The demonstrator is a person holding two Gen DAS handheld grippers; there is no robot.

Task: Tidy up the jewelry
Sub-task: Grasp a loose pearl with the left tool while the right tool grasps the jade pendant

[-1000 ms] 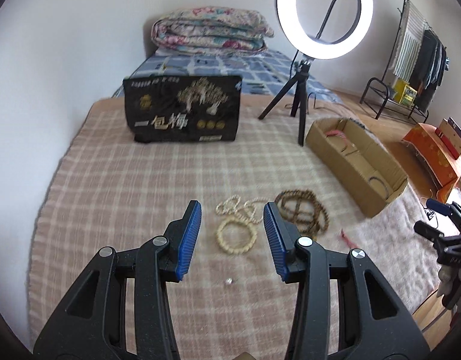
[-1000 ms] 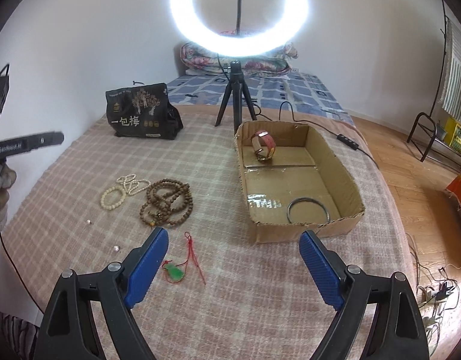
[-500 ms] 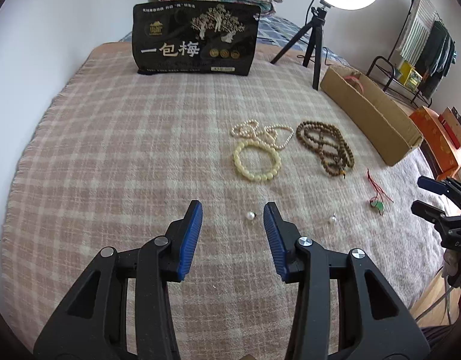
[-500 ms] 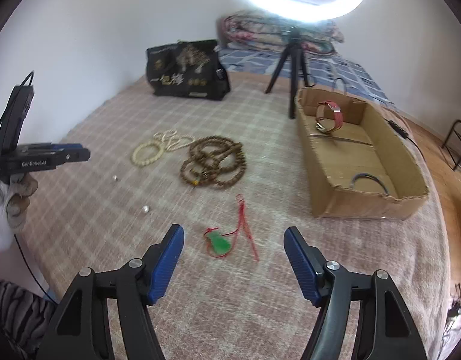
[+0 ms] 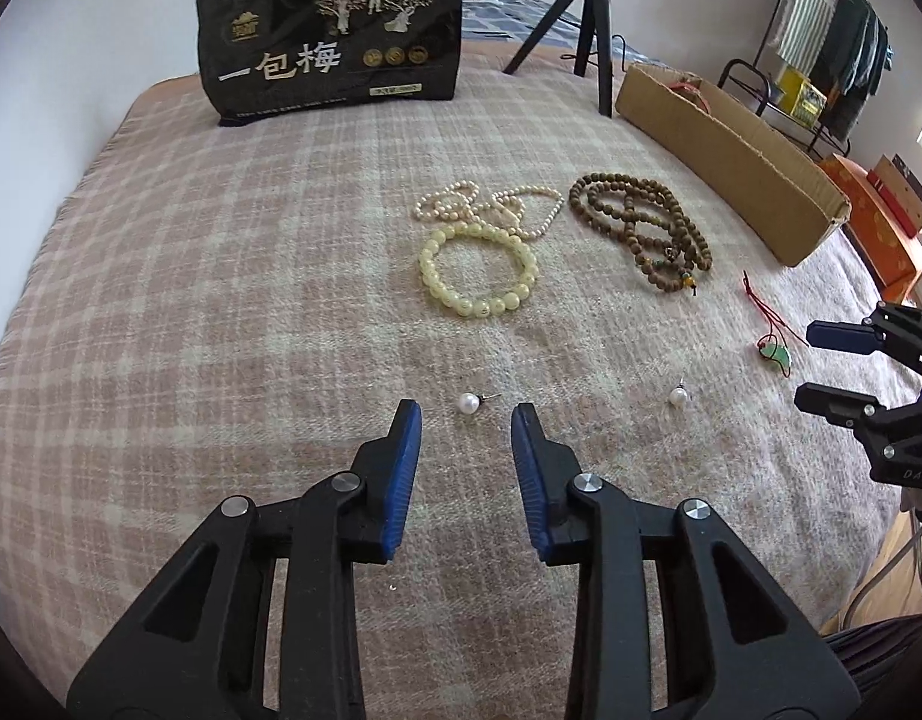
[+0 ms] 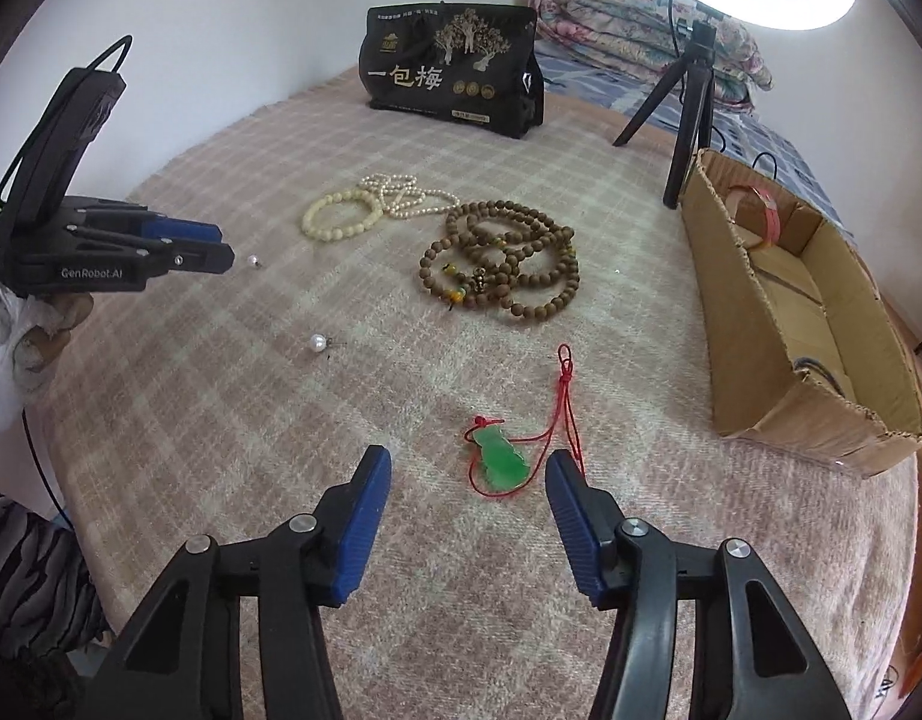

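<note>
Both grippers lower than a second ago. Left gripper (image 5: pixel 466 420) fingers closing, nothing between yet: white pearl stud earring (image 5: pixel 469 404) at 12 o'clock on bed. Right gripper (image 6: pixel 468 477) fingers closing, flanking untouched green jade pendant on red cord (image 6: pixel 500 459). Pickups imminent.

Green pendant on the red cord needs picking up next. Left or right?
Right. The right hand-held gripper, jaws closing, already frames the green pendant. The left hand-held gripper is lined up on a pearl earring instead.

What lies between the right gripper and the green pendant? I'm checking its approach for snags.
Only bare plaid blanket; the right wrist view shows the green pendant just ahead of the right gripper, whose jaws are closing.
</note>
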